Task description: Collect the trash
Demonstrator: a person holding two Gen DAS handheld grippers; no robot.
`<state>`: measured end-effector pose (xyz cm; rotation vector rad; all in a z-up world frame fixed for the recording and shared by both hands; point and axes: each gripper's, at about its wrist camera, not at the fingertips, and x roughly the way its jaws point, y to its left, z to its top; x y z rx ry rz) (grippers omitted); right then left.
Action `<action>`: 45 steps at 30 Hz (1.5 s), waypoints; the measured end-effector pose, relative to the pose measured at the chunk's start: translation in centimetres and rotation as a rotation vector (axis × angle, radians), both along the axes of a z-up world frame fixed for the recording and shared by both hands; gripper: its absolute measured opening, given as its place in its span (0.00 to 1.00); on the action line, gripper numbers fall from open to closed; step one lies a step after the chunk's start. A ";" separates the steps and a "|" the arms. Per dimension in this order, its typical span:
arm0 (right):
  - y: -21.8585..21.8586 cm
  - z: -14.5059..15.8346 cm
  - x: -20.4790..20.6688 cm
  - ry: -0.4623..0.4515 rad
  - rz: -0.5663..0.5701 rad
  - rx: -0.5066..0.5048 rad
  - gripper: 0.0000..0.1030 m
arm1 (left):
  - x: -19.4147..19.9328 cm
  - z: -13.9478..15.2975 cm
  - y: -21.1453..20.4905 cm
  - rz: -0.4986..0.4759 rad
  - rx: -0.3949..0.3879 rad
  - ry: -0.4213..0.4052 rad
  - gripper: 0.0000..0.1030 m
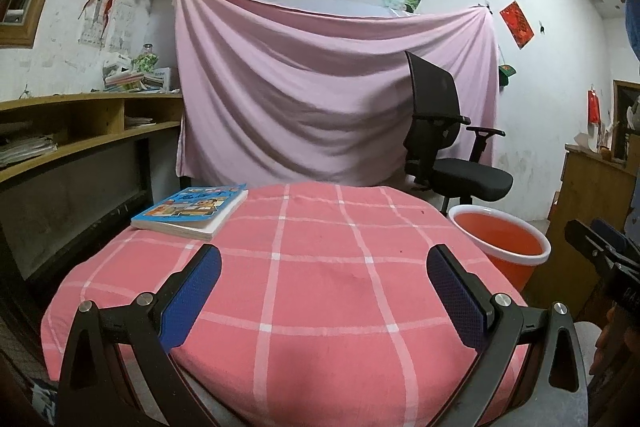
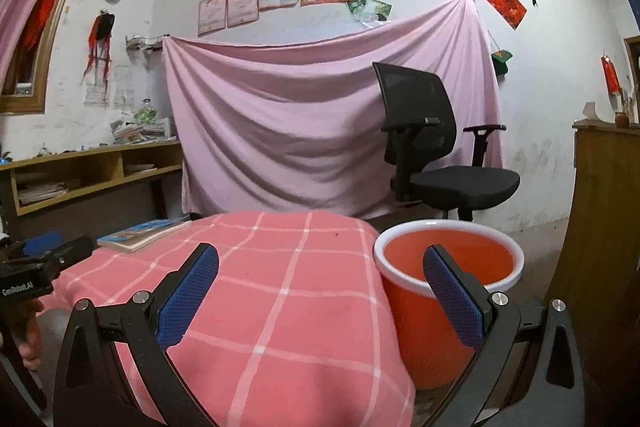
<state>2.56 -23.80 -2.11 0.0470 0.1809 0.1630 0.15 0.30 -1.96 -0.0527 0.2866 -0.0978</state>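
Pink checked cloth [image 1: 320, 267] covers a table that fills the near half of both views, in a lived-in room with a pale pink sheet [image 1: 320, 87] hung on the far wall and a black office chair [image 1: 448, 139] standing to the right in front of it. On the far left corner of the table lies a paperback book [image 1: 192, 213]. Just beside the table's right edge, lower down, stands an orange bin [image 2: 448, 263] with a white rim; what shows of its inside looks empty.

No scrap of trash can be seen on the cloth or in either gripper, so it is hard to judge progress: either the table has been cleared already or the rubbish lies out of view.

The left gripper [image 1: 324, 295] hovers over the near middle of the table, its blue-padded fingers spread wide and holding nothing. The right gripper [image 2: 320, 297] is likewise spread wide and empty, held near the table's right edge, with its right finger in front of the bin's near rim. The bin sits far right of the left gripper, well apart from it.
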 end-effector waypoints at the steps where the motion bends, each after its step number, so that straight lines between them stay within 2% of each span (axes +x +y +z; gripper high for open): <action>1: 0.1 0.0 -0.2 0.004 0.003 -0.003 1.00 | -0.1 -0.1 0.1 -0.001 0.002 0.000 0.98; 7: 0.8 -0.1 -1.0 0.007 0.020 -0.005 1.00 | -0.8 -0.4 0.1 -0.003 0.007 0.000 0.98; 16: 1.2 -0.8 0.0 0.033 0.011 -0.020 1.00 | -0.3 -0.8 -0.2 0.009 0.020 -0.009 0.98; 24: 1.6 -1.5 0.9 0.057 0.005 -0.026 1.00 | 0.6 -1.5 -0.1 0.044 -0.015 -0.023 0.98; 45: 1.6 -1.8 1.4 0.075 0.000 -0.022 1.00 | 0.9 -2.0 0.1 0.055 -0.008 -0.011 0.98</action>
